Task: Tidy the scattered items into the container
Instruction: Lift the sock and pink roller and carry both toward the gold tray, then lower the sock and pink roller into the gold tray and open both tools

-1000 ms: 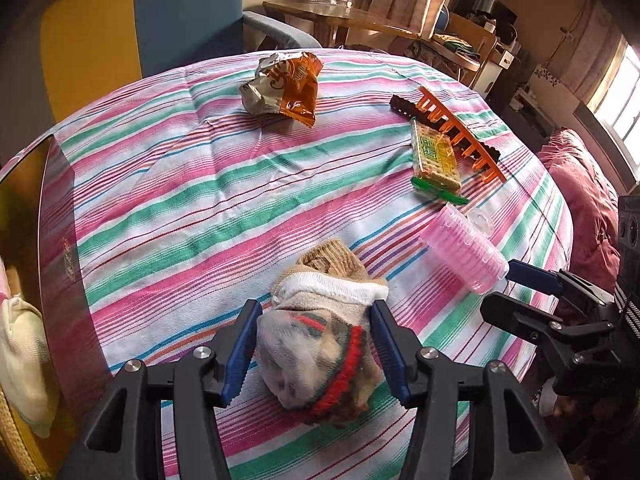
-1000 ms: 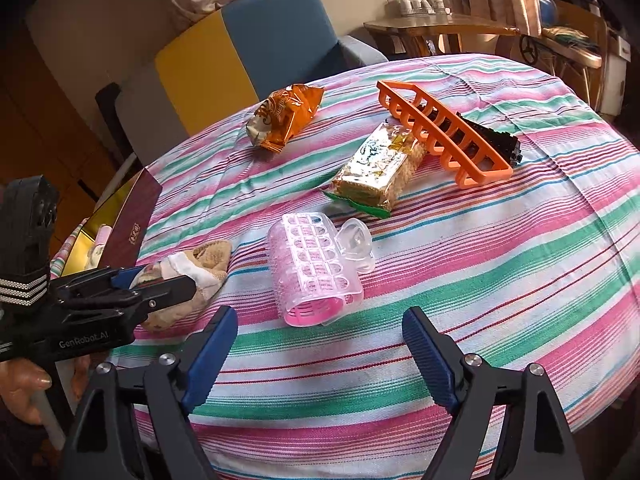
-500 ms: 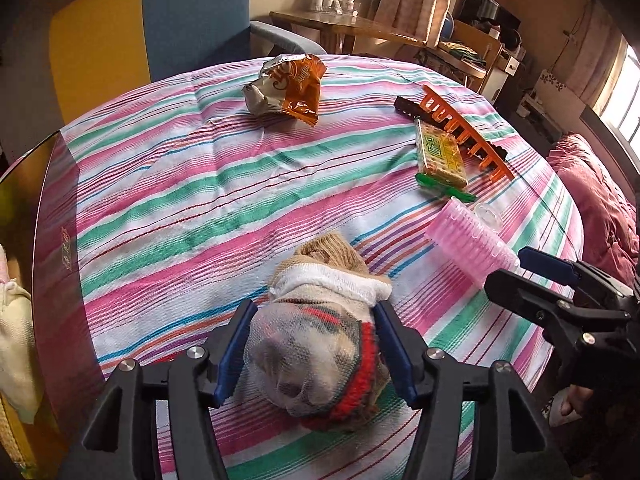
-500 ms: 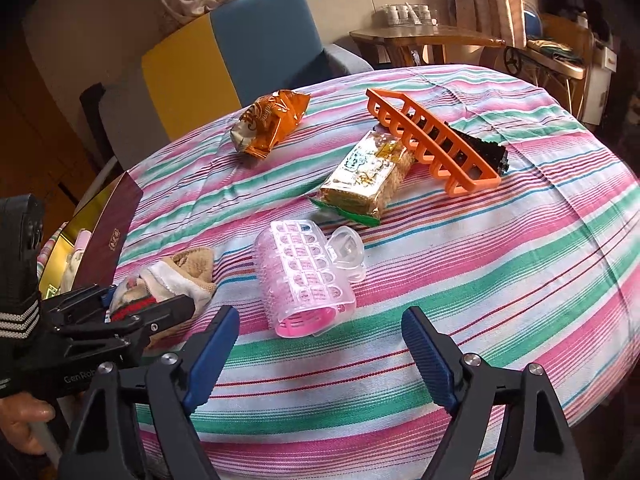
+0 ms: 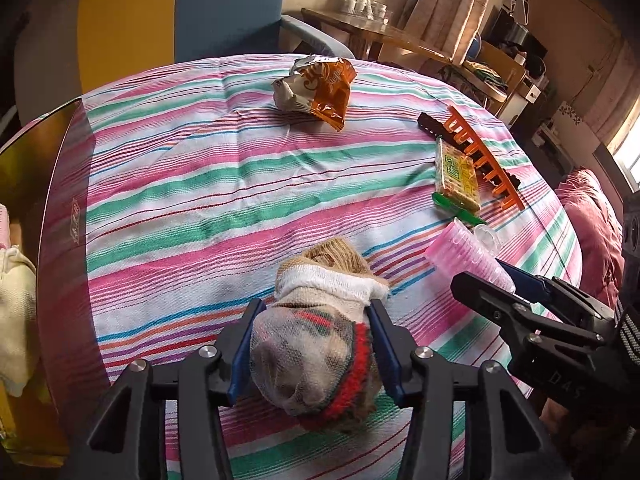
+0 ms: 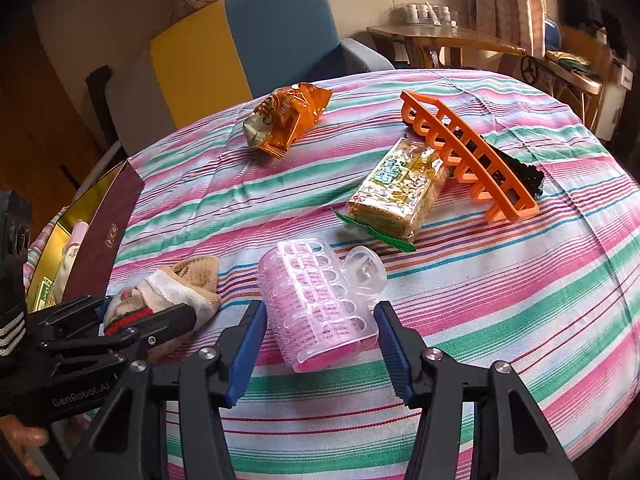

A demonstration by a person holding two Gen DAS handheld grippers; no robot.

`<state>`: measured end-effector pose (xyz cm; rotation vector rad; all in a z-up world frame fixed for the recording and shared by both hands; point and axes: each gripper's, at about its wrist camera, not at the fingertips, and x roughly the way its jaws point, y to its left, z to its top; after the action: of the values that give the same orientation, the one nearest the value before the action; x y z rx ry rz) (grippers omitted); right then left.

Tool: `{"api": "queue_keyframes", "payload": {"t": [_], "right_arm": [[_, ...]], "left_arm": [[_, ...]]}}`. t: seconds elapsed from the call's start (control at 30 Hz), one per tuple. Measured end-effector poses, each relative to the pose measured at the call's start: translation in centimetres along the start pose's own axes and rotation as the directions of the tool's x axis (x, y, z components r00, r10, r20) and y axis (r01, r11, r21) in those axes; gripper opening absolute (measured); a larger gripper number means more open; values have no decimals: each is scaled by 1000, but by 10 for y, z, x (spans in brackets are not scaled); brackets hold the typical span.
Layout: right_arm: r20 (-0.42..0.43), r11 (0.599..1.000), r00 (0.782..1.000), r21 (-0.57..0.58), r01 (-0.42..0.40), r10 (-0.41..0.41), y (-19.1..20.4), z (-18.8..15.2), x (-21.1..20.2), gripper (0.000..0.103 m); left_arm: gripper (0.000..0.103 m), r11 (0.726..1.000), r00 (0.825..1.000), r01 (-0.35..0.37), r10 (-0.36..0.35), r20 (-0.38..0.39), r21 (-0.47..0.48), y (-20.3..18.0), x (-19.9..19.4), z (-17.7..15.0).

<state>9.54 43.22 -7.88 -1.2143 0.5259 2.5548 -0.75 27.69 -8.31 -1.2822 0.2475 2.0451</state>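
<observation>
- Since the earlier frame your right gripper [image 6: 320, 344] has moved forward: the pink roller [image 6: 316, 304] now lies between its spread fingers, long axis along them, not yet pinched.
- Your left gripper [image 5: 312, 352] pinches the sock [image 5: 316, 356] above the counter [image 5: 200, 184].
- The box [image 6: 108, 232] stands at the left edge, nearer your left hand.

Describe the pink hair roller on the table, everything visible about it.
The hair roller is a translucent pink plastic cylinder with rows of oval holes and a clear clip at its far side. It lies on its side on the striped tablecloth, open end toward the camera. The right hand-held gripper straddles its near end, fingers on both sides; contact cannot be told. The sock lies apart, to its left.
</observation>
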Motion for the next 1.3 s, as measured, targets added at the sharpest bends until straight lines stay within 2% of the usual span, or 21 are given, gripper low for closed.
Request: {"api": "queue_keyframes", "payload": {"t": [0.1, 0.37, 0.6, 0.8, 0.93, 1.1, 1.3], "right_arm": [[5, 1000, 1000, -8, 7, -7, 1, -2, -1, 54], [35, 997, 998, -59, 57, -55, 14, -6, -10, 52], [72, 995, 997, -92, 40, -34, 31, -3, -22, 52], [100, 990, 995, -140, 7, 7, 57, 5, -29, 52], [113, 984, 993, -174, -26, 46, 77, 14, -32, 52], [115, 968, 987, -233, -87, 117, 114, 26, -31, 52], [100, 933, 972, -319, -170, 211, 168, 38, -27, 52]], "left_arm": [[38, 1000, 1000, 8, -8, 3, 8, -1, -3, -3], [36, 999, 999, 4, -6, 48, 38, -3, -23, -17], [36, 1000, 994, 6, -8, 113, 15, 9, -54, -21], [36, 999, 984, 6, 1, 176, -38, 29, -85, -23], [36, 997, 976, -18, 35, 215, -80, 48, -104, -27], [36, 985, 966, -55, 93, 241, -161, 80, -124, -37], [36, 960, 948, -103, 174, 265, -262, 121, -146, -53]]}}
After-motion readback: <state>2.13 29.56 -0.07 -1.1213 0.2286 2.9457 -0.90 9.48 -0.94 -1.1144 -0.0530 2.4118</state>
